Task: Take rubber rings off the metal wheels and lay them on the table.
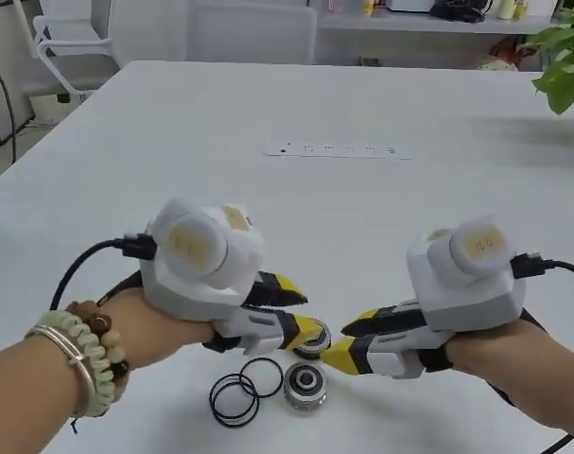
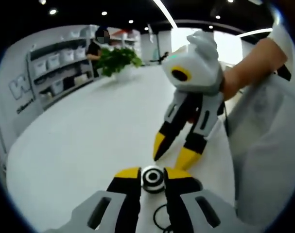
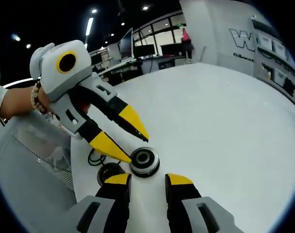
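Observation:
A metal wheel [image 1: 314, 348] with a black rubber ring lies on the white table [image 1: 268, 189], just under the tips of my left gripper [image 1: 310, 312]. In the left gripper view the wheel [image 2: 152, 178] shows between that gripper's [image 2: 153, 172] yellow tips, whose jaws stand apart. My right gripper [image 1: 334, 342] faces it from the right, open, with nothing between its fingers [image 3: 148, 178]. In the right gripper view the wheel [image 3: 144, 161] lies flat just ahead, touching the left gripper's [image 3: 137, 148] lower finger. A second wheel [image 1: 305, 386] and loose black rings [image 1: 237, 397] lie nearer me.
A flush row of sockets [image 1: 334, 148] sits mid-table. A green plant [image 1: 565, 66] stands at the far right edge and a white chair [image 1: 64, 47] at the far left. Cables trail from both grippers. A person [image 2: 96, 46] stands by distant shelves.

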A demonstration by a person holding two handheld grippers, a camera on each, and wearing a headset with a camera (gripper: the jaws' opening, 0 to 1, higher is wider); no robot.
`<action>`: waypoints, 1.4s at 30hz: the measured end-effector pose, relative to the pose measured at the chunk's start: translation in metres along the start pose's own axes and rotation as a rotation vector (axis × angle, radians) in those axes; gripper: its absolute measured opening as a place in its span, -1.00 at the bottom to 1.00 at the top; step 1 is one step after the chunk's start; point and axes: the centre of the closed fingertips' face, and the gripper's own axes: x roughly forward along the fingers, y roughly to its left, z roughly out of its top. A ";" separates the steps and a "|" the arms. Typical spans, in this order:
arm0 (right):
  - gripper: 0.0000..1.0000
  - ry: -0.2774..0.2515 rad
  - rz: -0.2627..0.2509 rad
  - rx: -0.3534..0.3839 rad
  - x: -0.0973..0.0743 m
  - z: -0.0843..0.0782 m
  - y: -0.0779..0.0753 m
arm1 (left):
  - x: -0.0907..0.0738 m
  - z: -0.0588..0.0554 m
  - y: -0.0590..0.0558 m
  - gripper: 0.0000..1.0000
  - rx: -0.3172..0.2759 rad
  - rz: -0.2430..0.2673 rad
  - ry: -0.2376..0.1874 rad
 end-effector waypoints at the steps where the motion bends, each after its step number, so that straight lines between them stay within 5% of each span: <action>1: -0.49 -0.002 -0.001 -0.001 0.000 0.000 0.000 | 0.001 -0.001 0.000 -0.63 -0.003 -0.001 0.003; 11: -0.53 -0.016 -0.004 0.012 0.004 0.003 0.002 | 0.006 -0.015 0.002 -0.68 -0.071 0.017 0.042; 22: -0.63 -0.010 -0.014 0.006 0.007 0.000 0.003 | 0.006 -0.016 0.002 -0.69 -0.117 0.020 0.026; 26: -0.75 0.001 -0.018 -0.060 0.008 -0.001 0.002 | 0.006 -0.016 0.003 -0.71 -0.129 0.023 0.021; 35: -1.00 0.011 -0.036 -0.067 0.005 -0.001 -0.002 | 0.006 -0.016 0.002 -0.72 -0.129 0.024 0.019; 42: -1.00 -0.012 -0.028 0.168 0.000 -0.001 -0.008 | 0.006 -0.016 0.001 -0.72 -0.099 0.022 0.023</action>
